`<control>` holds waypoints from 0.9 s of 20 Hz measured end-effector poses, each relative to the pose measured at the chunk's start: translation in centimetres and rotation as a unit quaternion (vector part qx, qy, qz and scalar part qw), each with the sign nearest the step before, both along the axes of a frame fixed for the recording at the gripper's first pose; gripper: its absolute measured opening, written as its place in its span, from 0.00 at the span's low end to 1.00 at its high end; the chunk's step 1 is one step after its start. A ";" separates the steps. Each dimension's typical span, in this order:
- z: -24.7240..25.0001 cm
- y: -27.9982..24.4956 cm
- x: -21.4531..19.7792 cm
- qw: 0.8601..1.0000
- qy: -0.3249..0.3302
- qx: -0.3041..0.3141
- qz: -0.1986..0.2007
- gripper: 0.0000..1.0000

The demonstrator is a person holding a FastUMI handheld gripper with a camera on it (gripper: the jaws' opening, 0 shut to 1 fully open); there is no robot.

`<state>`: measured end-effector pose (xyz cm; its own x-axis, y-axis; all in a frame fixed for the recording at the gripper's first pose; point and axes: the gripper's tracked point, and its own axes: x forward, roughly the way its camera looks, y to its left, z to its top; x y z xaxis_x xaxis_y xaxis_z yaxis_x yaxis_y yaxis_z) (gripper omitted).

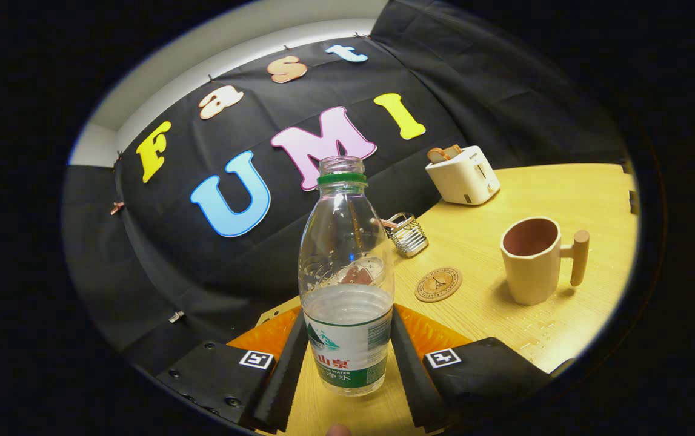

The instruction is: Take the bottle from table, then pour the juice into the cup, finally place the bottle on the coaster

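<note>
The gripper (347,357) is closed on the bottle (347,284) — both fingers press its labelled lower half. The bottle is uncapped and partly filled, its base above the counter (565,194). Beyond the fingers lie the coaster (438,284) and the cup (533,260) — a toaster (463,175) stands farther back.

The bottle (347,284) is clear, glossy plastic with a smooth printed wrapper round its lower part; the tool (347,369) presses its two fingers against that wrapper from either side. The bench (565,194) looks like pale wood grain with a soft sheen. At 2 o'clock from the bottle, the cup (532,260) looks matt, with a wooden handle. The coaster (438,284) looks like matt wood. The rack (408,234) is shiny metal wire. The toaster (462,175) is smooth and slightly glossy.
</note>
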<state>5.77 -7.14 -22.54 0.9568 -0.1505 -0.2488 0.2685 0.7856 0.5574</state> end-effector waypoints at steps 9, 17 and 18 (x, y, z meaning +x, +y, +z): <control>-0.9 -2.4 0.2 0.983 -0.006 0.182 -0.031 0.75; -1.5 -3.7 0.7 0.946 -0.026 0.314 -0.079 0.75; -1.5 -3.8 0.6 0.942 -0.026 0.325 -0.082 0.75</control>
